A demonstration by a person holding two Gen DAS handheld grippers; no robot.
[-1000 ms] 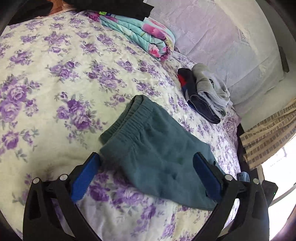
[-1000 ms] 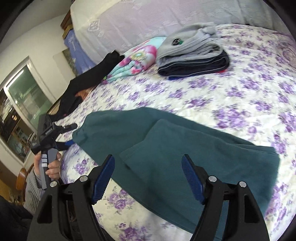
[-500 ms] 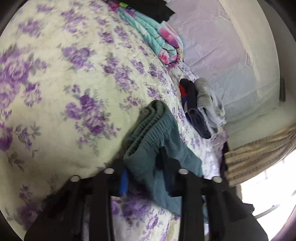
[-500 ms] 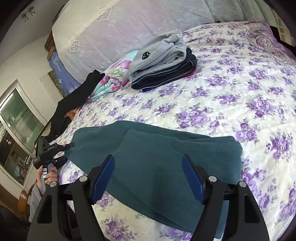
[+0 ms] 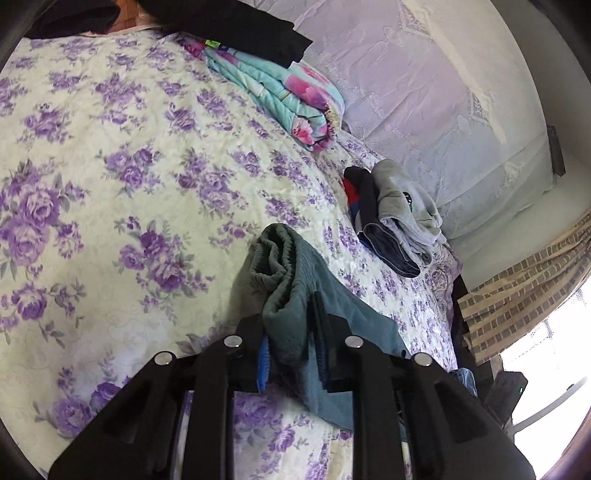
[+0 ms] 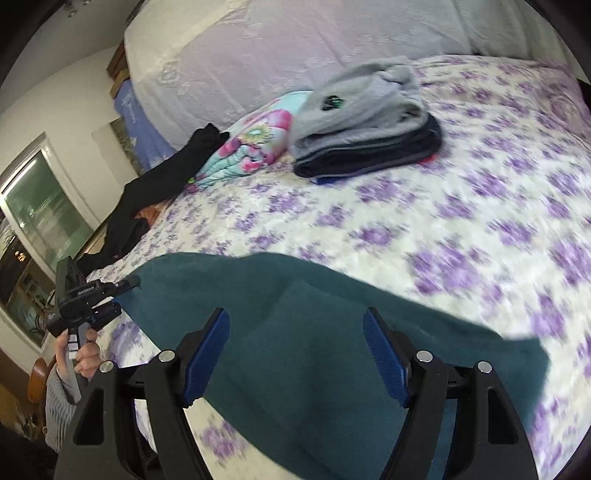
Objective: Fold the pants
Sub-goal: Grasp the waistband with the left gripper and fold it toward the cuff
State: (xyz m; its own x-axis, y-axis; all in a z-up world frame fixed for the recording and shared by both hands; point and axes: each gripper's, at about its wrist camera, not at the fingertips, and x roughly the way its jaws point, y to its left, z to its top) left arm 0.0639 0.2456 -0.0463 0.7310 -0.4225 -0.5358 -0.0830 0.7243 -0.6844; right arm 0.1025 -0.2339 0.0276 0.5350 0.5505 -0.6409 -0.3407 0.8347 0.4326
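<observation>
Teal green pants (image 5: 295,280) lie on a bed with a purple-flowered cover (image 5: 110,177). My left gripper (image 5: 291,354) is shut on the bunched waistband end of the pants. In the right wrist view the pants (image 6: 295,354) lie folded lengthwise across the near bed edge. My right gripper (image 6: 295,350) is open and hovers just over the pants' middle, empty. The left gripper also shows at the far left of the right wrist view (image 6: 110,299), at the pants' end.
A stack of folded grey and dark clothes (image 6: 369,129) sits toward the headboard. A folded floral blanket (image 5: 280,92) and black garment (image 5: 236,26) lie beside it. A white-covered headboard (image 6: 295,48) stands behind. A striped curtain (image 5: 524,291) hangs at the bed's far side.
My left gripper closed on the waistband end and gathered it into a bunch. My right gripper stayed open and moved closer over the pants.
</observation>
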